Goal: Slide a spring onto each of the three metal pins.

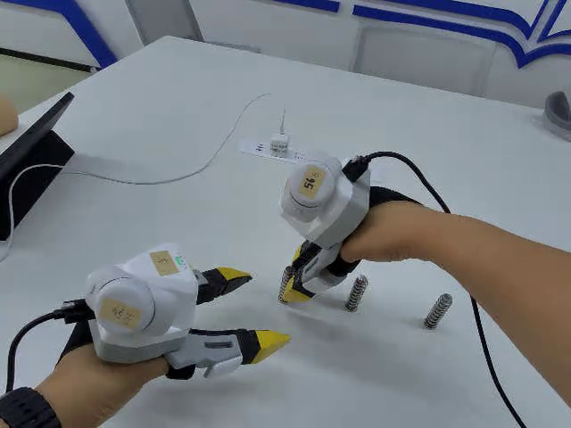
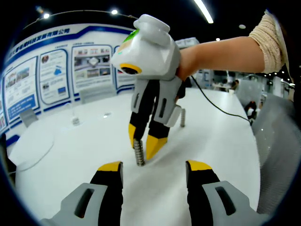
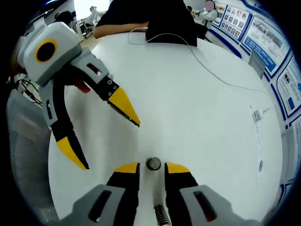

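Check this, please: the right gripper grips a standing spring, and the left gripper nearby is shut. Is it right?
Not quite. The left gripper is open, jaws wide apart, as the head view shows. The right gripper does grip a standing spring.

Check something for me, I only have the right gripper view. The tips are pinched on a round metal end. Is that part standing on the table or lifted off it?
Observer: Standing. In the left gripper view the right gripper holds a coiled spring upright, with its lower end on the white table.
Operator: Any other springs out there?
Observer: Yes. In the head view two more springs stand upright to its right, both apart from the gripper.
Operator: Anything else on the table?
Observer: A black screen sits at the far left edge in the head view, well away from the springs.
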Motion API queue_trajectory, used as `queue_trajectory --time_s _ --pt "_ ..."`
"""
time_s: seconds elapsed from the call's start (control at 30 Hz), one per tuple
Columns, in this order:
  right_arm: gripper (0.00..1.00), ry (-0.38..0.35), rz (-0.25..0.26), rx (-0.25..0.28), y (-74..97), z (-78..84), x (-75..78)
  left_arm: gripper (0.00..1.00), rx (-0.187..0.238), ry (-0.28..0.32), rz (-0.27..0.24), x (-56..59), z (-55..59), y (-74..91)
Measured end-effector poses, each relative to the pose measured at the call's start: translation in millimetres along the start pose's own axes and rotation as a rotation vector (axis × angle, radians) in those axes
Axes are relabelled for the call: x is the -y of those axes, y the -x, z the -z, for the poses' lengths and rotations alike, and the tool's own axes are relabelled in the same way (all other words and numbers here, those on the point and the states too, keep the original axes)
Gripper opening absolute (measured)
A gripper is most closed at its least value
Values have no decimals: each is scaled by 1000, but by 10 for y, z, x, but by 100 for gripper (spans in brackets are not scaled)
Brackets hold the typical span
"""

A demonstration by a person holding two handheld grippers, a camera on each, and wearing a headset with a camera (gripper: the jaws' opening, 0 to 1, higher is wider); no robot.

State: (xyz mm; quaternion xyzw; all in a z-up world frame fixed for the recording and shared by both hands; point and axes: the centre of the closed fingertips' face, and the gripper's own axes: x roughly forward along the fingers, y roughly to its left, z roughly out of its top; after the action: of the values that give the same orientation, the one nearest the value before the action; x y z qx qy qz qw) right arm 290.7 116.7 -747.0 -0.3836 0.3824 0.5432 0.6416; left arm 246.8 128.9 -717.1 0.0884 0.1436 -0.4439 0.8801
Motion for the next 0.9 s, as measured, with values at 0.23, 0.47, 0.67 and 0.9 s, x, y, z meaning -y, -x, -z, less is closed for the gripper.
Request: queue_trajectory --time_s 0.23,0.47,0.67,0.9 --pt "29 -21 17 31 86 52 23 55 0 0 0 -10 -10 -17" --pt "35 -59 32 74 171 91 69 56 -2 -1 3 -16 -20 -37" --pt "40 -81 48 94 265 164 95 57 -4 -3 5 -23 -33 -56" --pt "44 -117 74 115 374 298 142 58 -7 -6 10 -19 -45 -85"
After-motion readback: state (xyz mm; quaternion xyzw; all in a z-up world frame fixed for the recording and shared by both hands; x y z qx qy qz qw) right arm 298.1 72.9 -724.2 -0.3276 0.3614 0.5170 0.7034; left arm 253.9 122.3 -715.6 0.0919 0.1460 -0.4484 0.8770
